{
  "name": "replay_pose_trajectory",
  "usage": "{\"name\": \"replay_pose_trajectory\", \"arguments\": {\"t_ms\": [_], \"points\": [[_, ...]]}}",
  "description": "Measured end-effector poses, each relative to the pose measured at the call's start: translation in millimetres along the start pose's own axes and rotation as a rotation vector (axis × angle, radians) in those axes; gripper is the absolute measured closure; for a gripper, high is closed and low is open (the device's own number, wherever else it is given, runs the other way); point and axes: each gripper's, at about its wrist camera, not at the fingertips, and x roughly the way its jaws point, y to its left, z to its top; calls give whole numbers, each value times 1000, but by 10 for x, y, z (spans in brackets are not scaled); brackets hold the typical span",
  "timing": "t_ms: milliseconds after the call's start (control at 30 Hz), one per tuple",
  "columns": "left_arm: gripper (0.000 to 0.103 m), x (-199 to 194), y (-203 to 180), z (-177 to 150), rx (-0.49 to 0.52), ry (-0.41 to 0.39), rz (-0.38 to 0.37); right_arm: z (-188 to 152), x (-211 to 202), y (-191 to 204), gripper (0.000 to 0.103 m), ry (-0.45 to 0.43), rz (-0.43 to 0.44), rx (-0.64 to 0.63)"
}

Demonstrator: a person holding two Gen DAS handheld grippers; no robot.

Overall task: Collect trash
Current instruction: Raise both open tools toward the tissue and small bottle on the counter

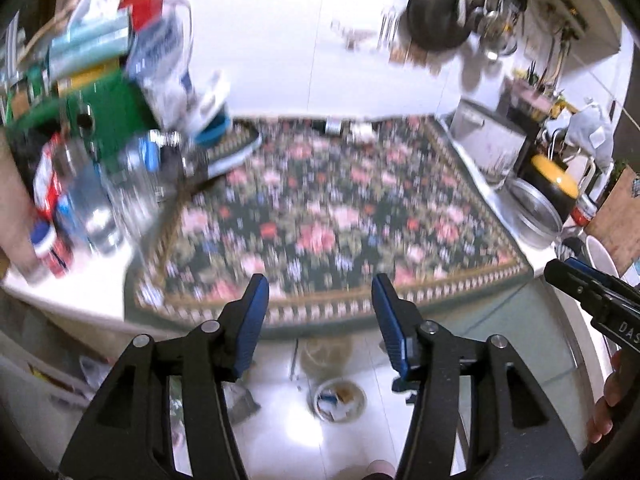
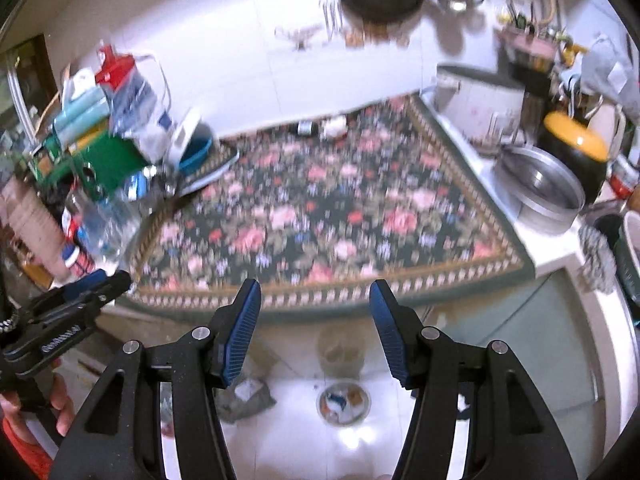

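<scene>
Both views are motion-blurred. A floral cloth point(image 1: 320, 216) point(image 2: 320, 216) covers the counter. At its far edge lie a small dark can point(image 1: 332, 126) point(image 2: 306, 127) and a white crumpled piece point(image 1: 362, 130) point(image 2: 334, 126). On the floor below stands a small round bin point(image 1: 339, 399) point(image 2: 343, 403) with scraps inside. My left gripper point(image 1: 320, 286) is open and empty, above the cloth's near edge. My right gripper point(image 2: 315, 290) is open and empty at about the same spot. Each gripper shows at the other view's edge, the right one point(image 1: 576, 280) and the left one point(image 2: 92, 292).
Bottles, jars and boxes point(image 1: 88, 152) point(image 2: 92, 168) crowd the counter's left end. A metal pan point(image 1: 534, 212) point(image 2: 540, 188), a yellow-lidded pot point(image 1: 554, 178) point(image 2: 576, 144) and a white appliance point(image 2: 476, 100) stand at the right. A dark pan point(image 1: 436, 12) hangs on the wall. A crumpled bag point(image 2: 248, 398) lies on the floor.
</scene>
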Motion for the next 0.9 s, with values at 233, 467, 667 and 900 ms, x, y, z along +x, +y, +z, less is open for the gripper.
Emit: {"name": "replay_pose_trajectory", "arguments": {"t_ms": [233, 467, 667, 900], "points": [[41, 49, -29, 668, -16, -99, -3, 474, -14, -103, 48, -95, -11, 4], [40, 355, -173, 1284, -44, -167, 59, 1079, 251, -384, 48, -149, 19, -13], [40, 718, -358, 1900, -105, -184, 86, 1726, 603, -681, 48, -149, 65, -62], [38, 1264, -433, 2353, -158, -162, 135, 2192, 1162, -939, 48, -112, 121, -84]]}}
